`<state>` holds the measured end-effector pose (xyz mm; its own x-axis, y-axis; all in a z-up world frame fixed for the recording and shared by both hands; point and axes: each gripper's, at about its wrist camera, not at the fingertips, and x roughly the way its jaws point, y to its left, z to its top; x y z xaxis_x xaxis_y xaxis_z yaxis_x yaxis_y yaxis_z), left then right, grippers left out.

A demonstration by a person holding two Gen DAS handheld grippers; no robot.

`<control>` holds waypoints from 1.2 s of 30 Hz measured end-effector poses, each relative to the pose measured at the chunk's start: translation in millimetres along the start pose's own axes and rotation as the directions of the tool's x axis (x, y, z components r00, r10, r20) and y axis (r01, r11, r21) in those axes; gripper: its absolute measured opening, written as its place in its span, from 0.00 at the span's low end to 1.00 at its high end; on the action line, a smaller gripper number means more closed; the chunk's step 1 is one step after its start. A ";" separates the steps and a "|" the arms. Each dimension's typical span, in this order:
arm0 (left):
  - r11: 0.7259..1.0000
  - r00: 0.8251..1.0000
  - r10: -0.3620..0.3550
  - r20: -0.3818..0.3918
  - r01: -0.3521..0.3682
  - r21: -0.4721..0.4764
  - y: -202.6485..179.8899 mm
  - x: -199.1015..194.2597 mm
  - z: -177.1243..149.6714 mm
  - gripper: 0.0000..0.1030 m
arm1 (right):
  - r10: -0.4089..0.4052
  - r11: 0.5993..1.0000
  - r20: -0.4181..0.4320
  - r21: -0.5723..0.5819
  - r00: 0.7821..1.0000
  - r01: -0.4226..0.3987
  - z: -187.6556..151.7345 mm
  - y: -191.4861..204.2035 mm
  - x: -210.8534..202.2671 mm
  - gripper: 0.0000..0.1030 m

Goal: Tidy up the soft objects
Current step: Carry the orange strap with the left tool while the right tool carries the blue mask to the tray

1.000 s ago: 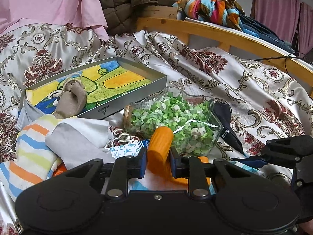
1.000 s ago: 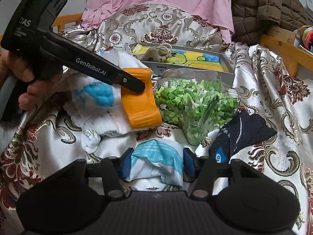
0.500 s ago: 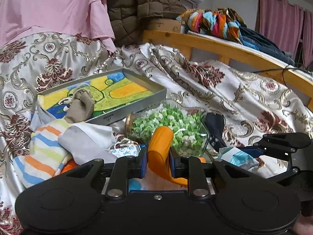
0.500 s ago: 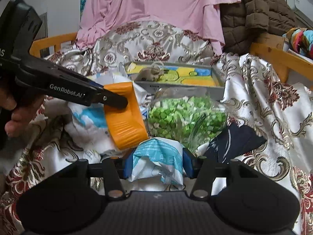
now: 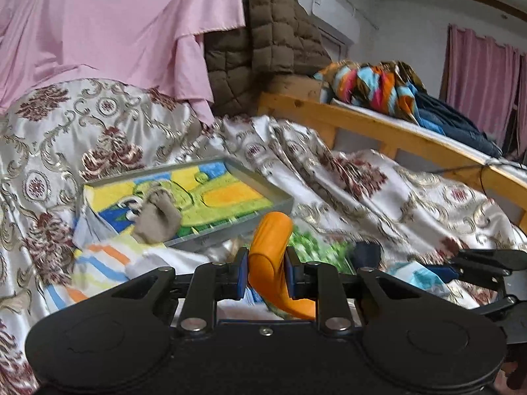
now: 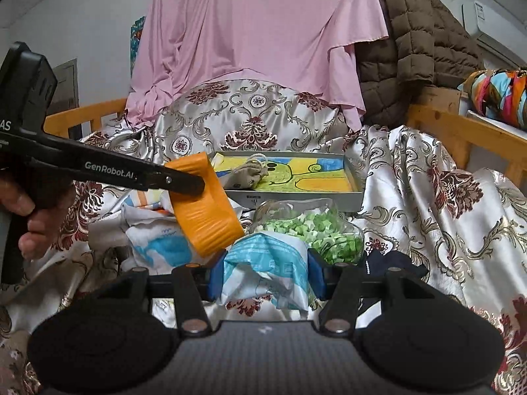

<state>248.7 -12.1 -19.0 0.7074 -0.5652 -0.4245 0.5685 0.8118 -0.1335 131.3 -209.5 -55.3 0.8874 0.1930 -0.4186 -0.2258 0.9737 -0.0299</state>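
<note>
A: Left claw (image 5: 266, 268) clamped narrow on the orange pad (image 5: 270, 265), blue pads pressing both faces. Gripped on edge, probably so the curved strip hangs free of the pile instead of dragging through it.

B: Same orange pad in the right view, pinched at its upper corner and tilted down over the clutter. And the right claw (image 6: 263, 275)?

A: Closed about halfway on the blue-and-white packet (image 6: 266, 265), squeezed between the pads. Soft and crumpled, so likely to sag or slip if loosened.

B: Both soft things off the bedding, then, held in front of the grey tray (image 6: 352, 177). Looks like the drop-off: a brown drawstring pouch (image 6: 251, 175) already lying inside on the bright drawing.

A: Likely, though not certain. Worth noting the glass jar of green paper stars (image 6: 316, 227) lying on its side between the claws and the tray. Hard and breakable, best passed over, not knocked.

B: Striped cloth (image 5: 95, 263) and more white-and-blue packets beside it, not yet sorted.

A: No desk here at all. Everything resting on a bed under a shiny floral bedspread (image 6: 428, 204), rumpled and sloping, so the tray sits slightly tilted.

B: Wooden bed rail (image 5: 378, 128) along the side, pink sheet (image 6: 257, 33) and brown quilted jacket (image 6: 411, 42) draped behind, pink curtains (image 5: 477, 82) far right. A hand (image 6: 31, 217) on the left handle.
</note>
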 end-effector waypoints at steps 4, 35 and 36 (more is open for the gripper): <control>0.997 0.998 0.014 0.058 -0.010 -0.070 27.7 6.0 17.0 0.23 | -0.008 1.000 -0.001 -0.009 1.000 0.008 13.3 0.4 8.2 0.53; 0.862 0.966 0.259 0.016 -0.224 -0.454 231.7 103.6 27.9 0.26 | -0.007 0.998 -0.170 -0.058 0.985 -0.003 187.0 50.9 326.5 0.54; 0.863 0.966 0.258 0.012 -0.225 -0.453 232.7 105.2 26.9 0.26 | -0.016 0.998 -0.188 -0.069 0.982 0.003 185.9 53.0 333.3 0.54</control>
<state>466.6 113.4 -70.7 0.8351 -0.3382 -0.4338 0.1409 0.8939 -0.4256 489.8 -71.1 -27.7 0.7995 0.1514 -0.5813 -0.2508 0.9635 -0.0940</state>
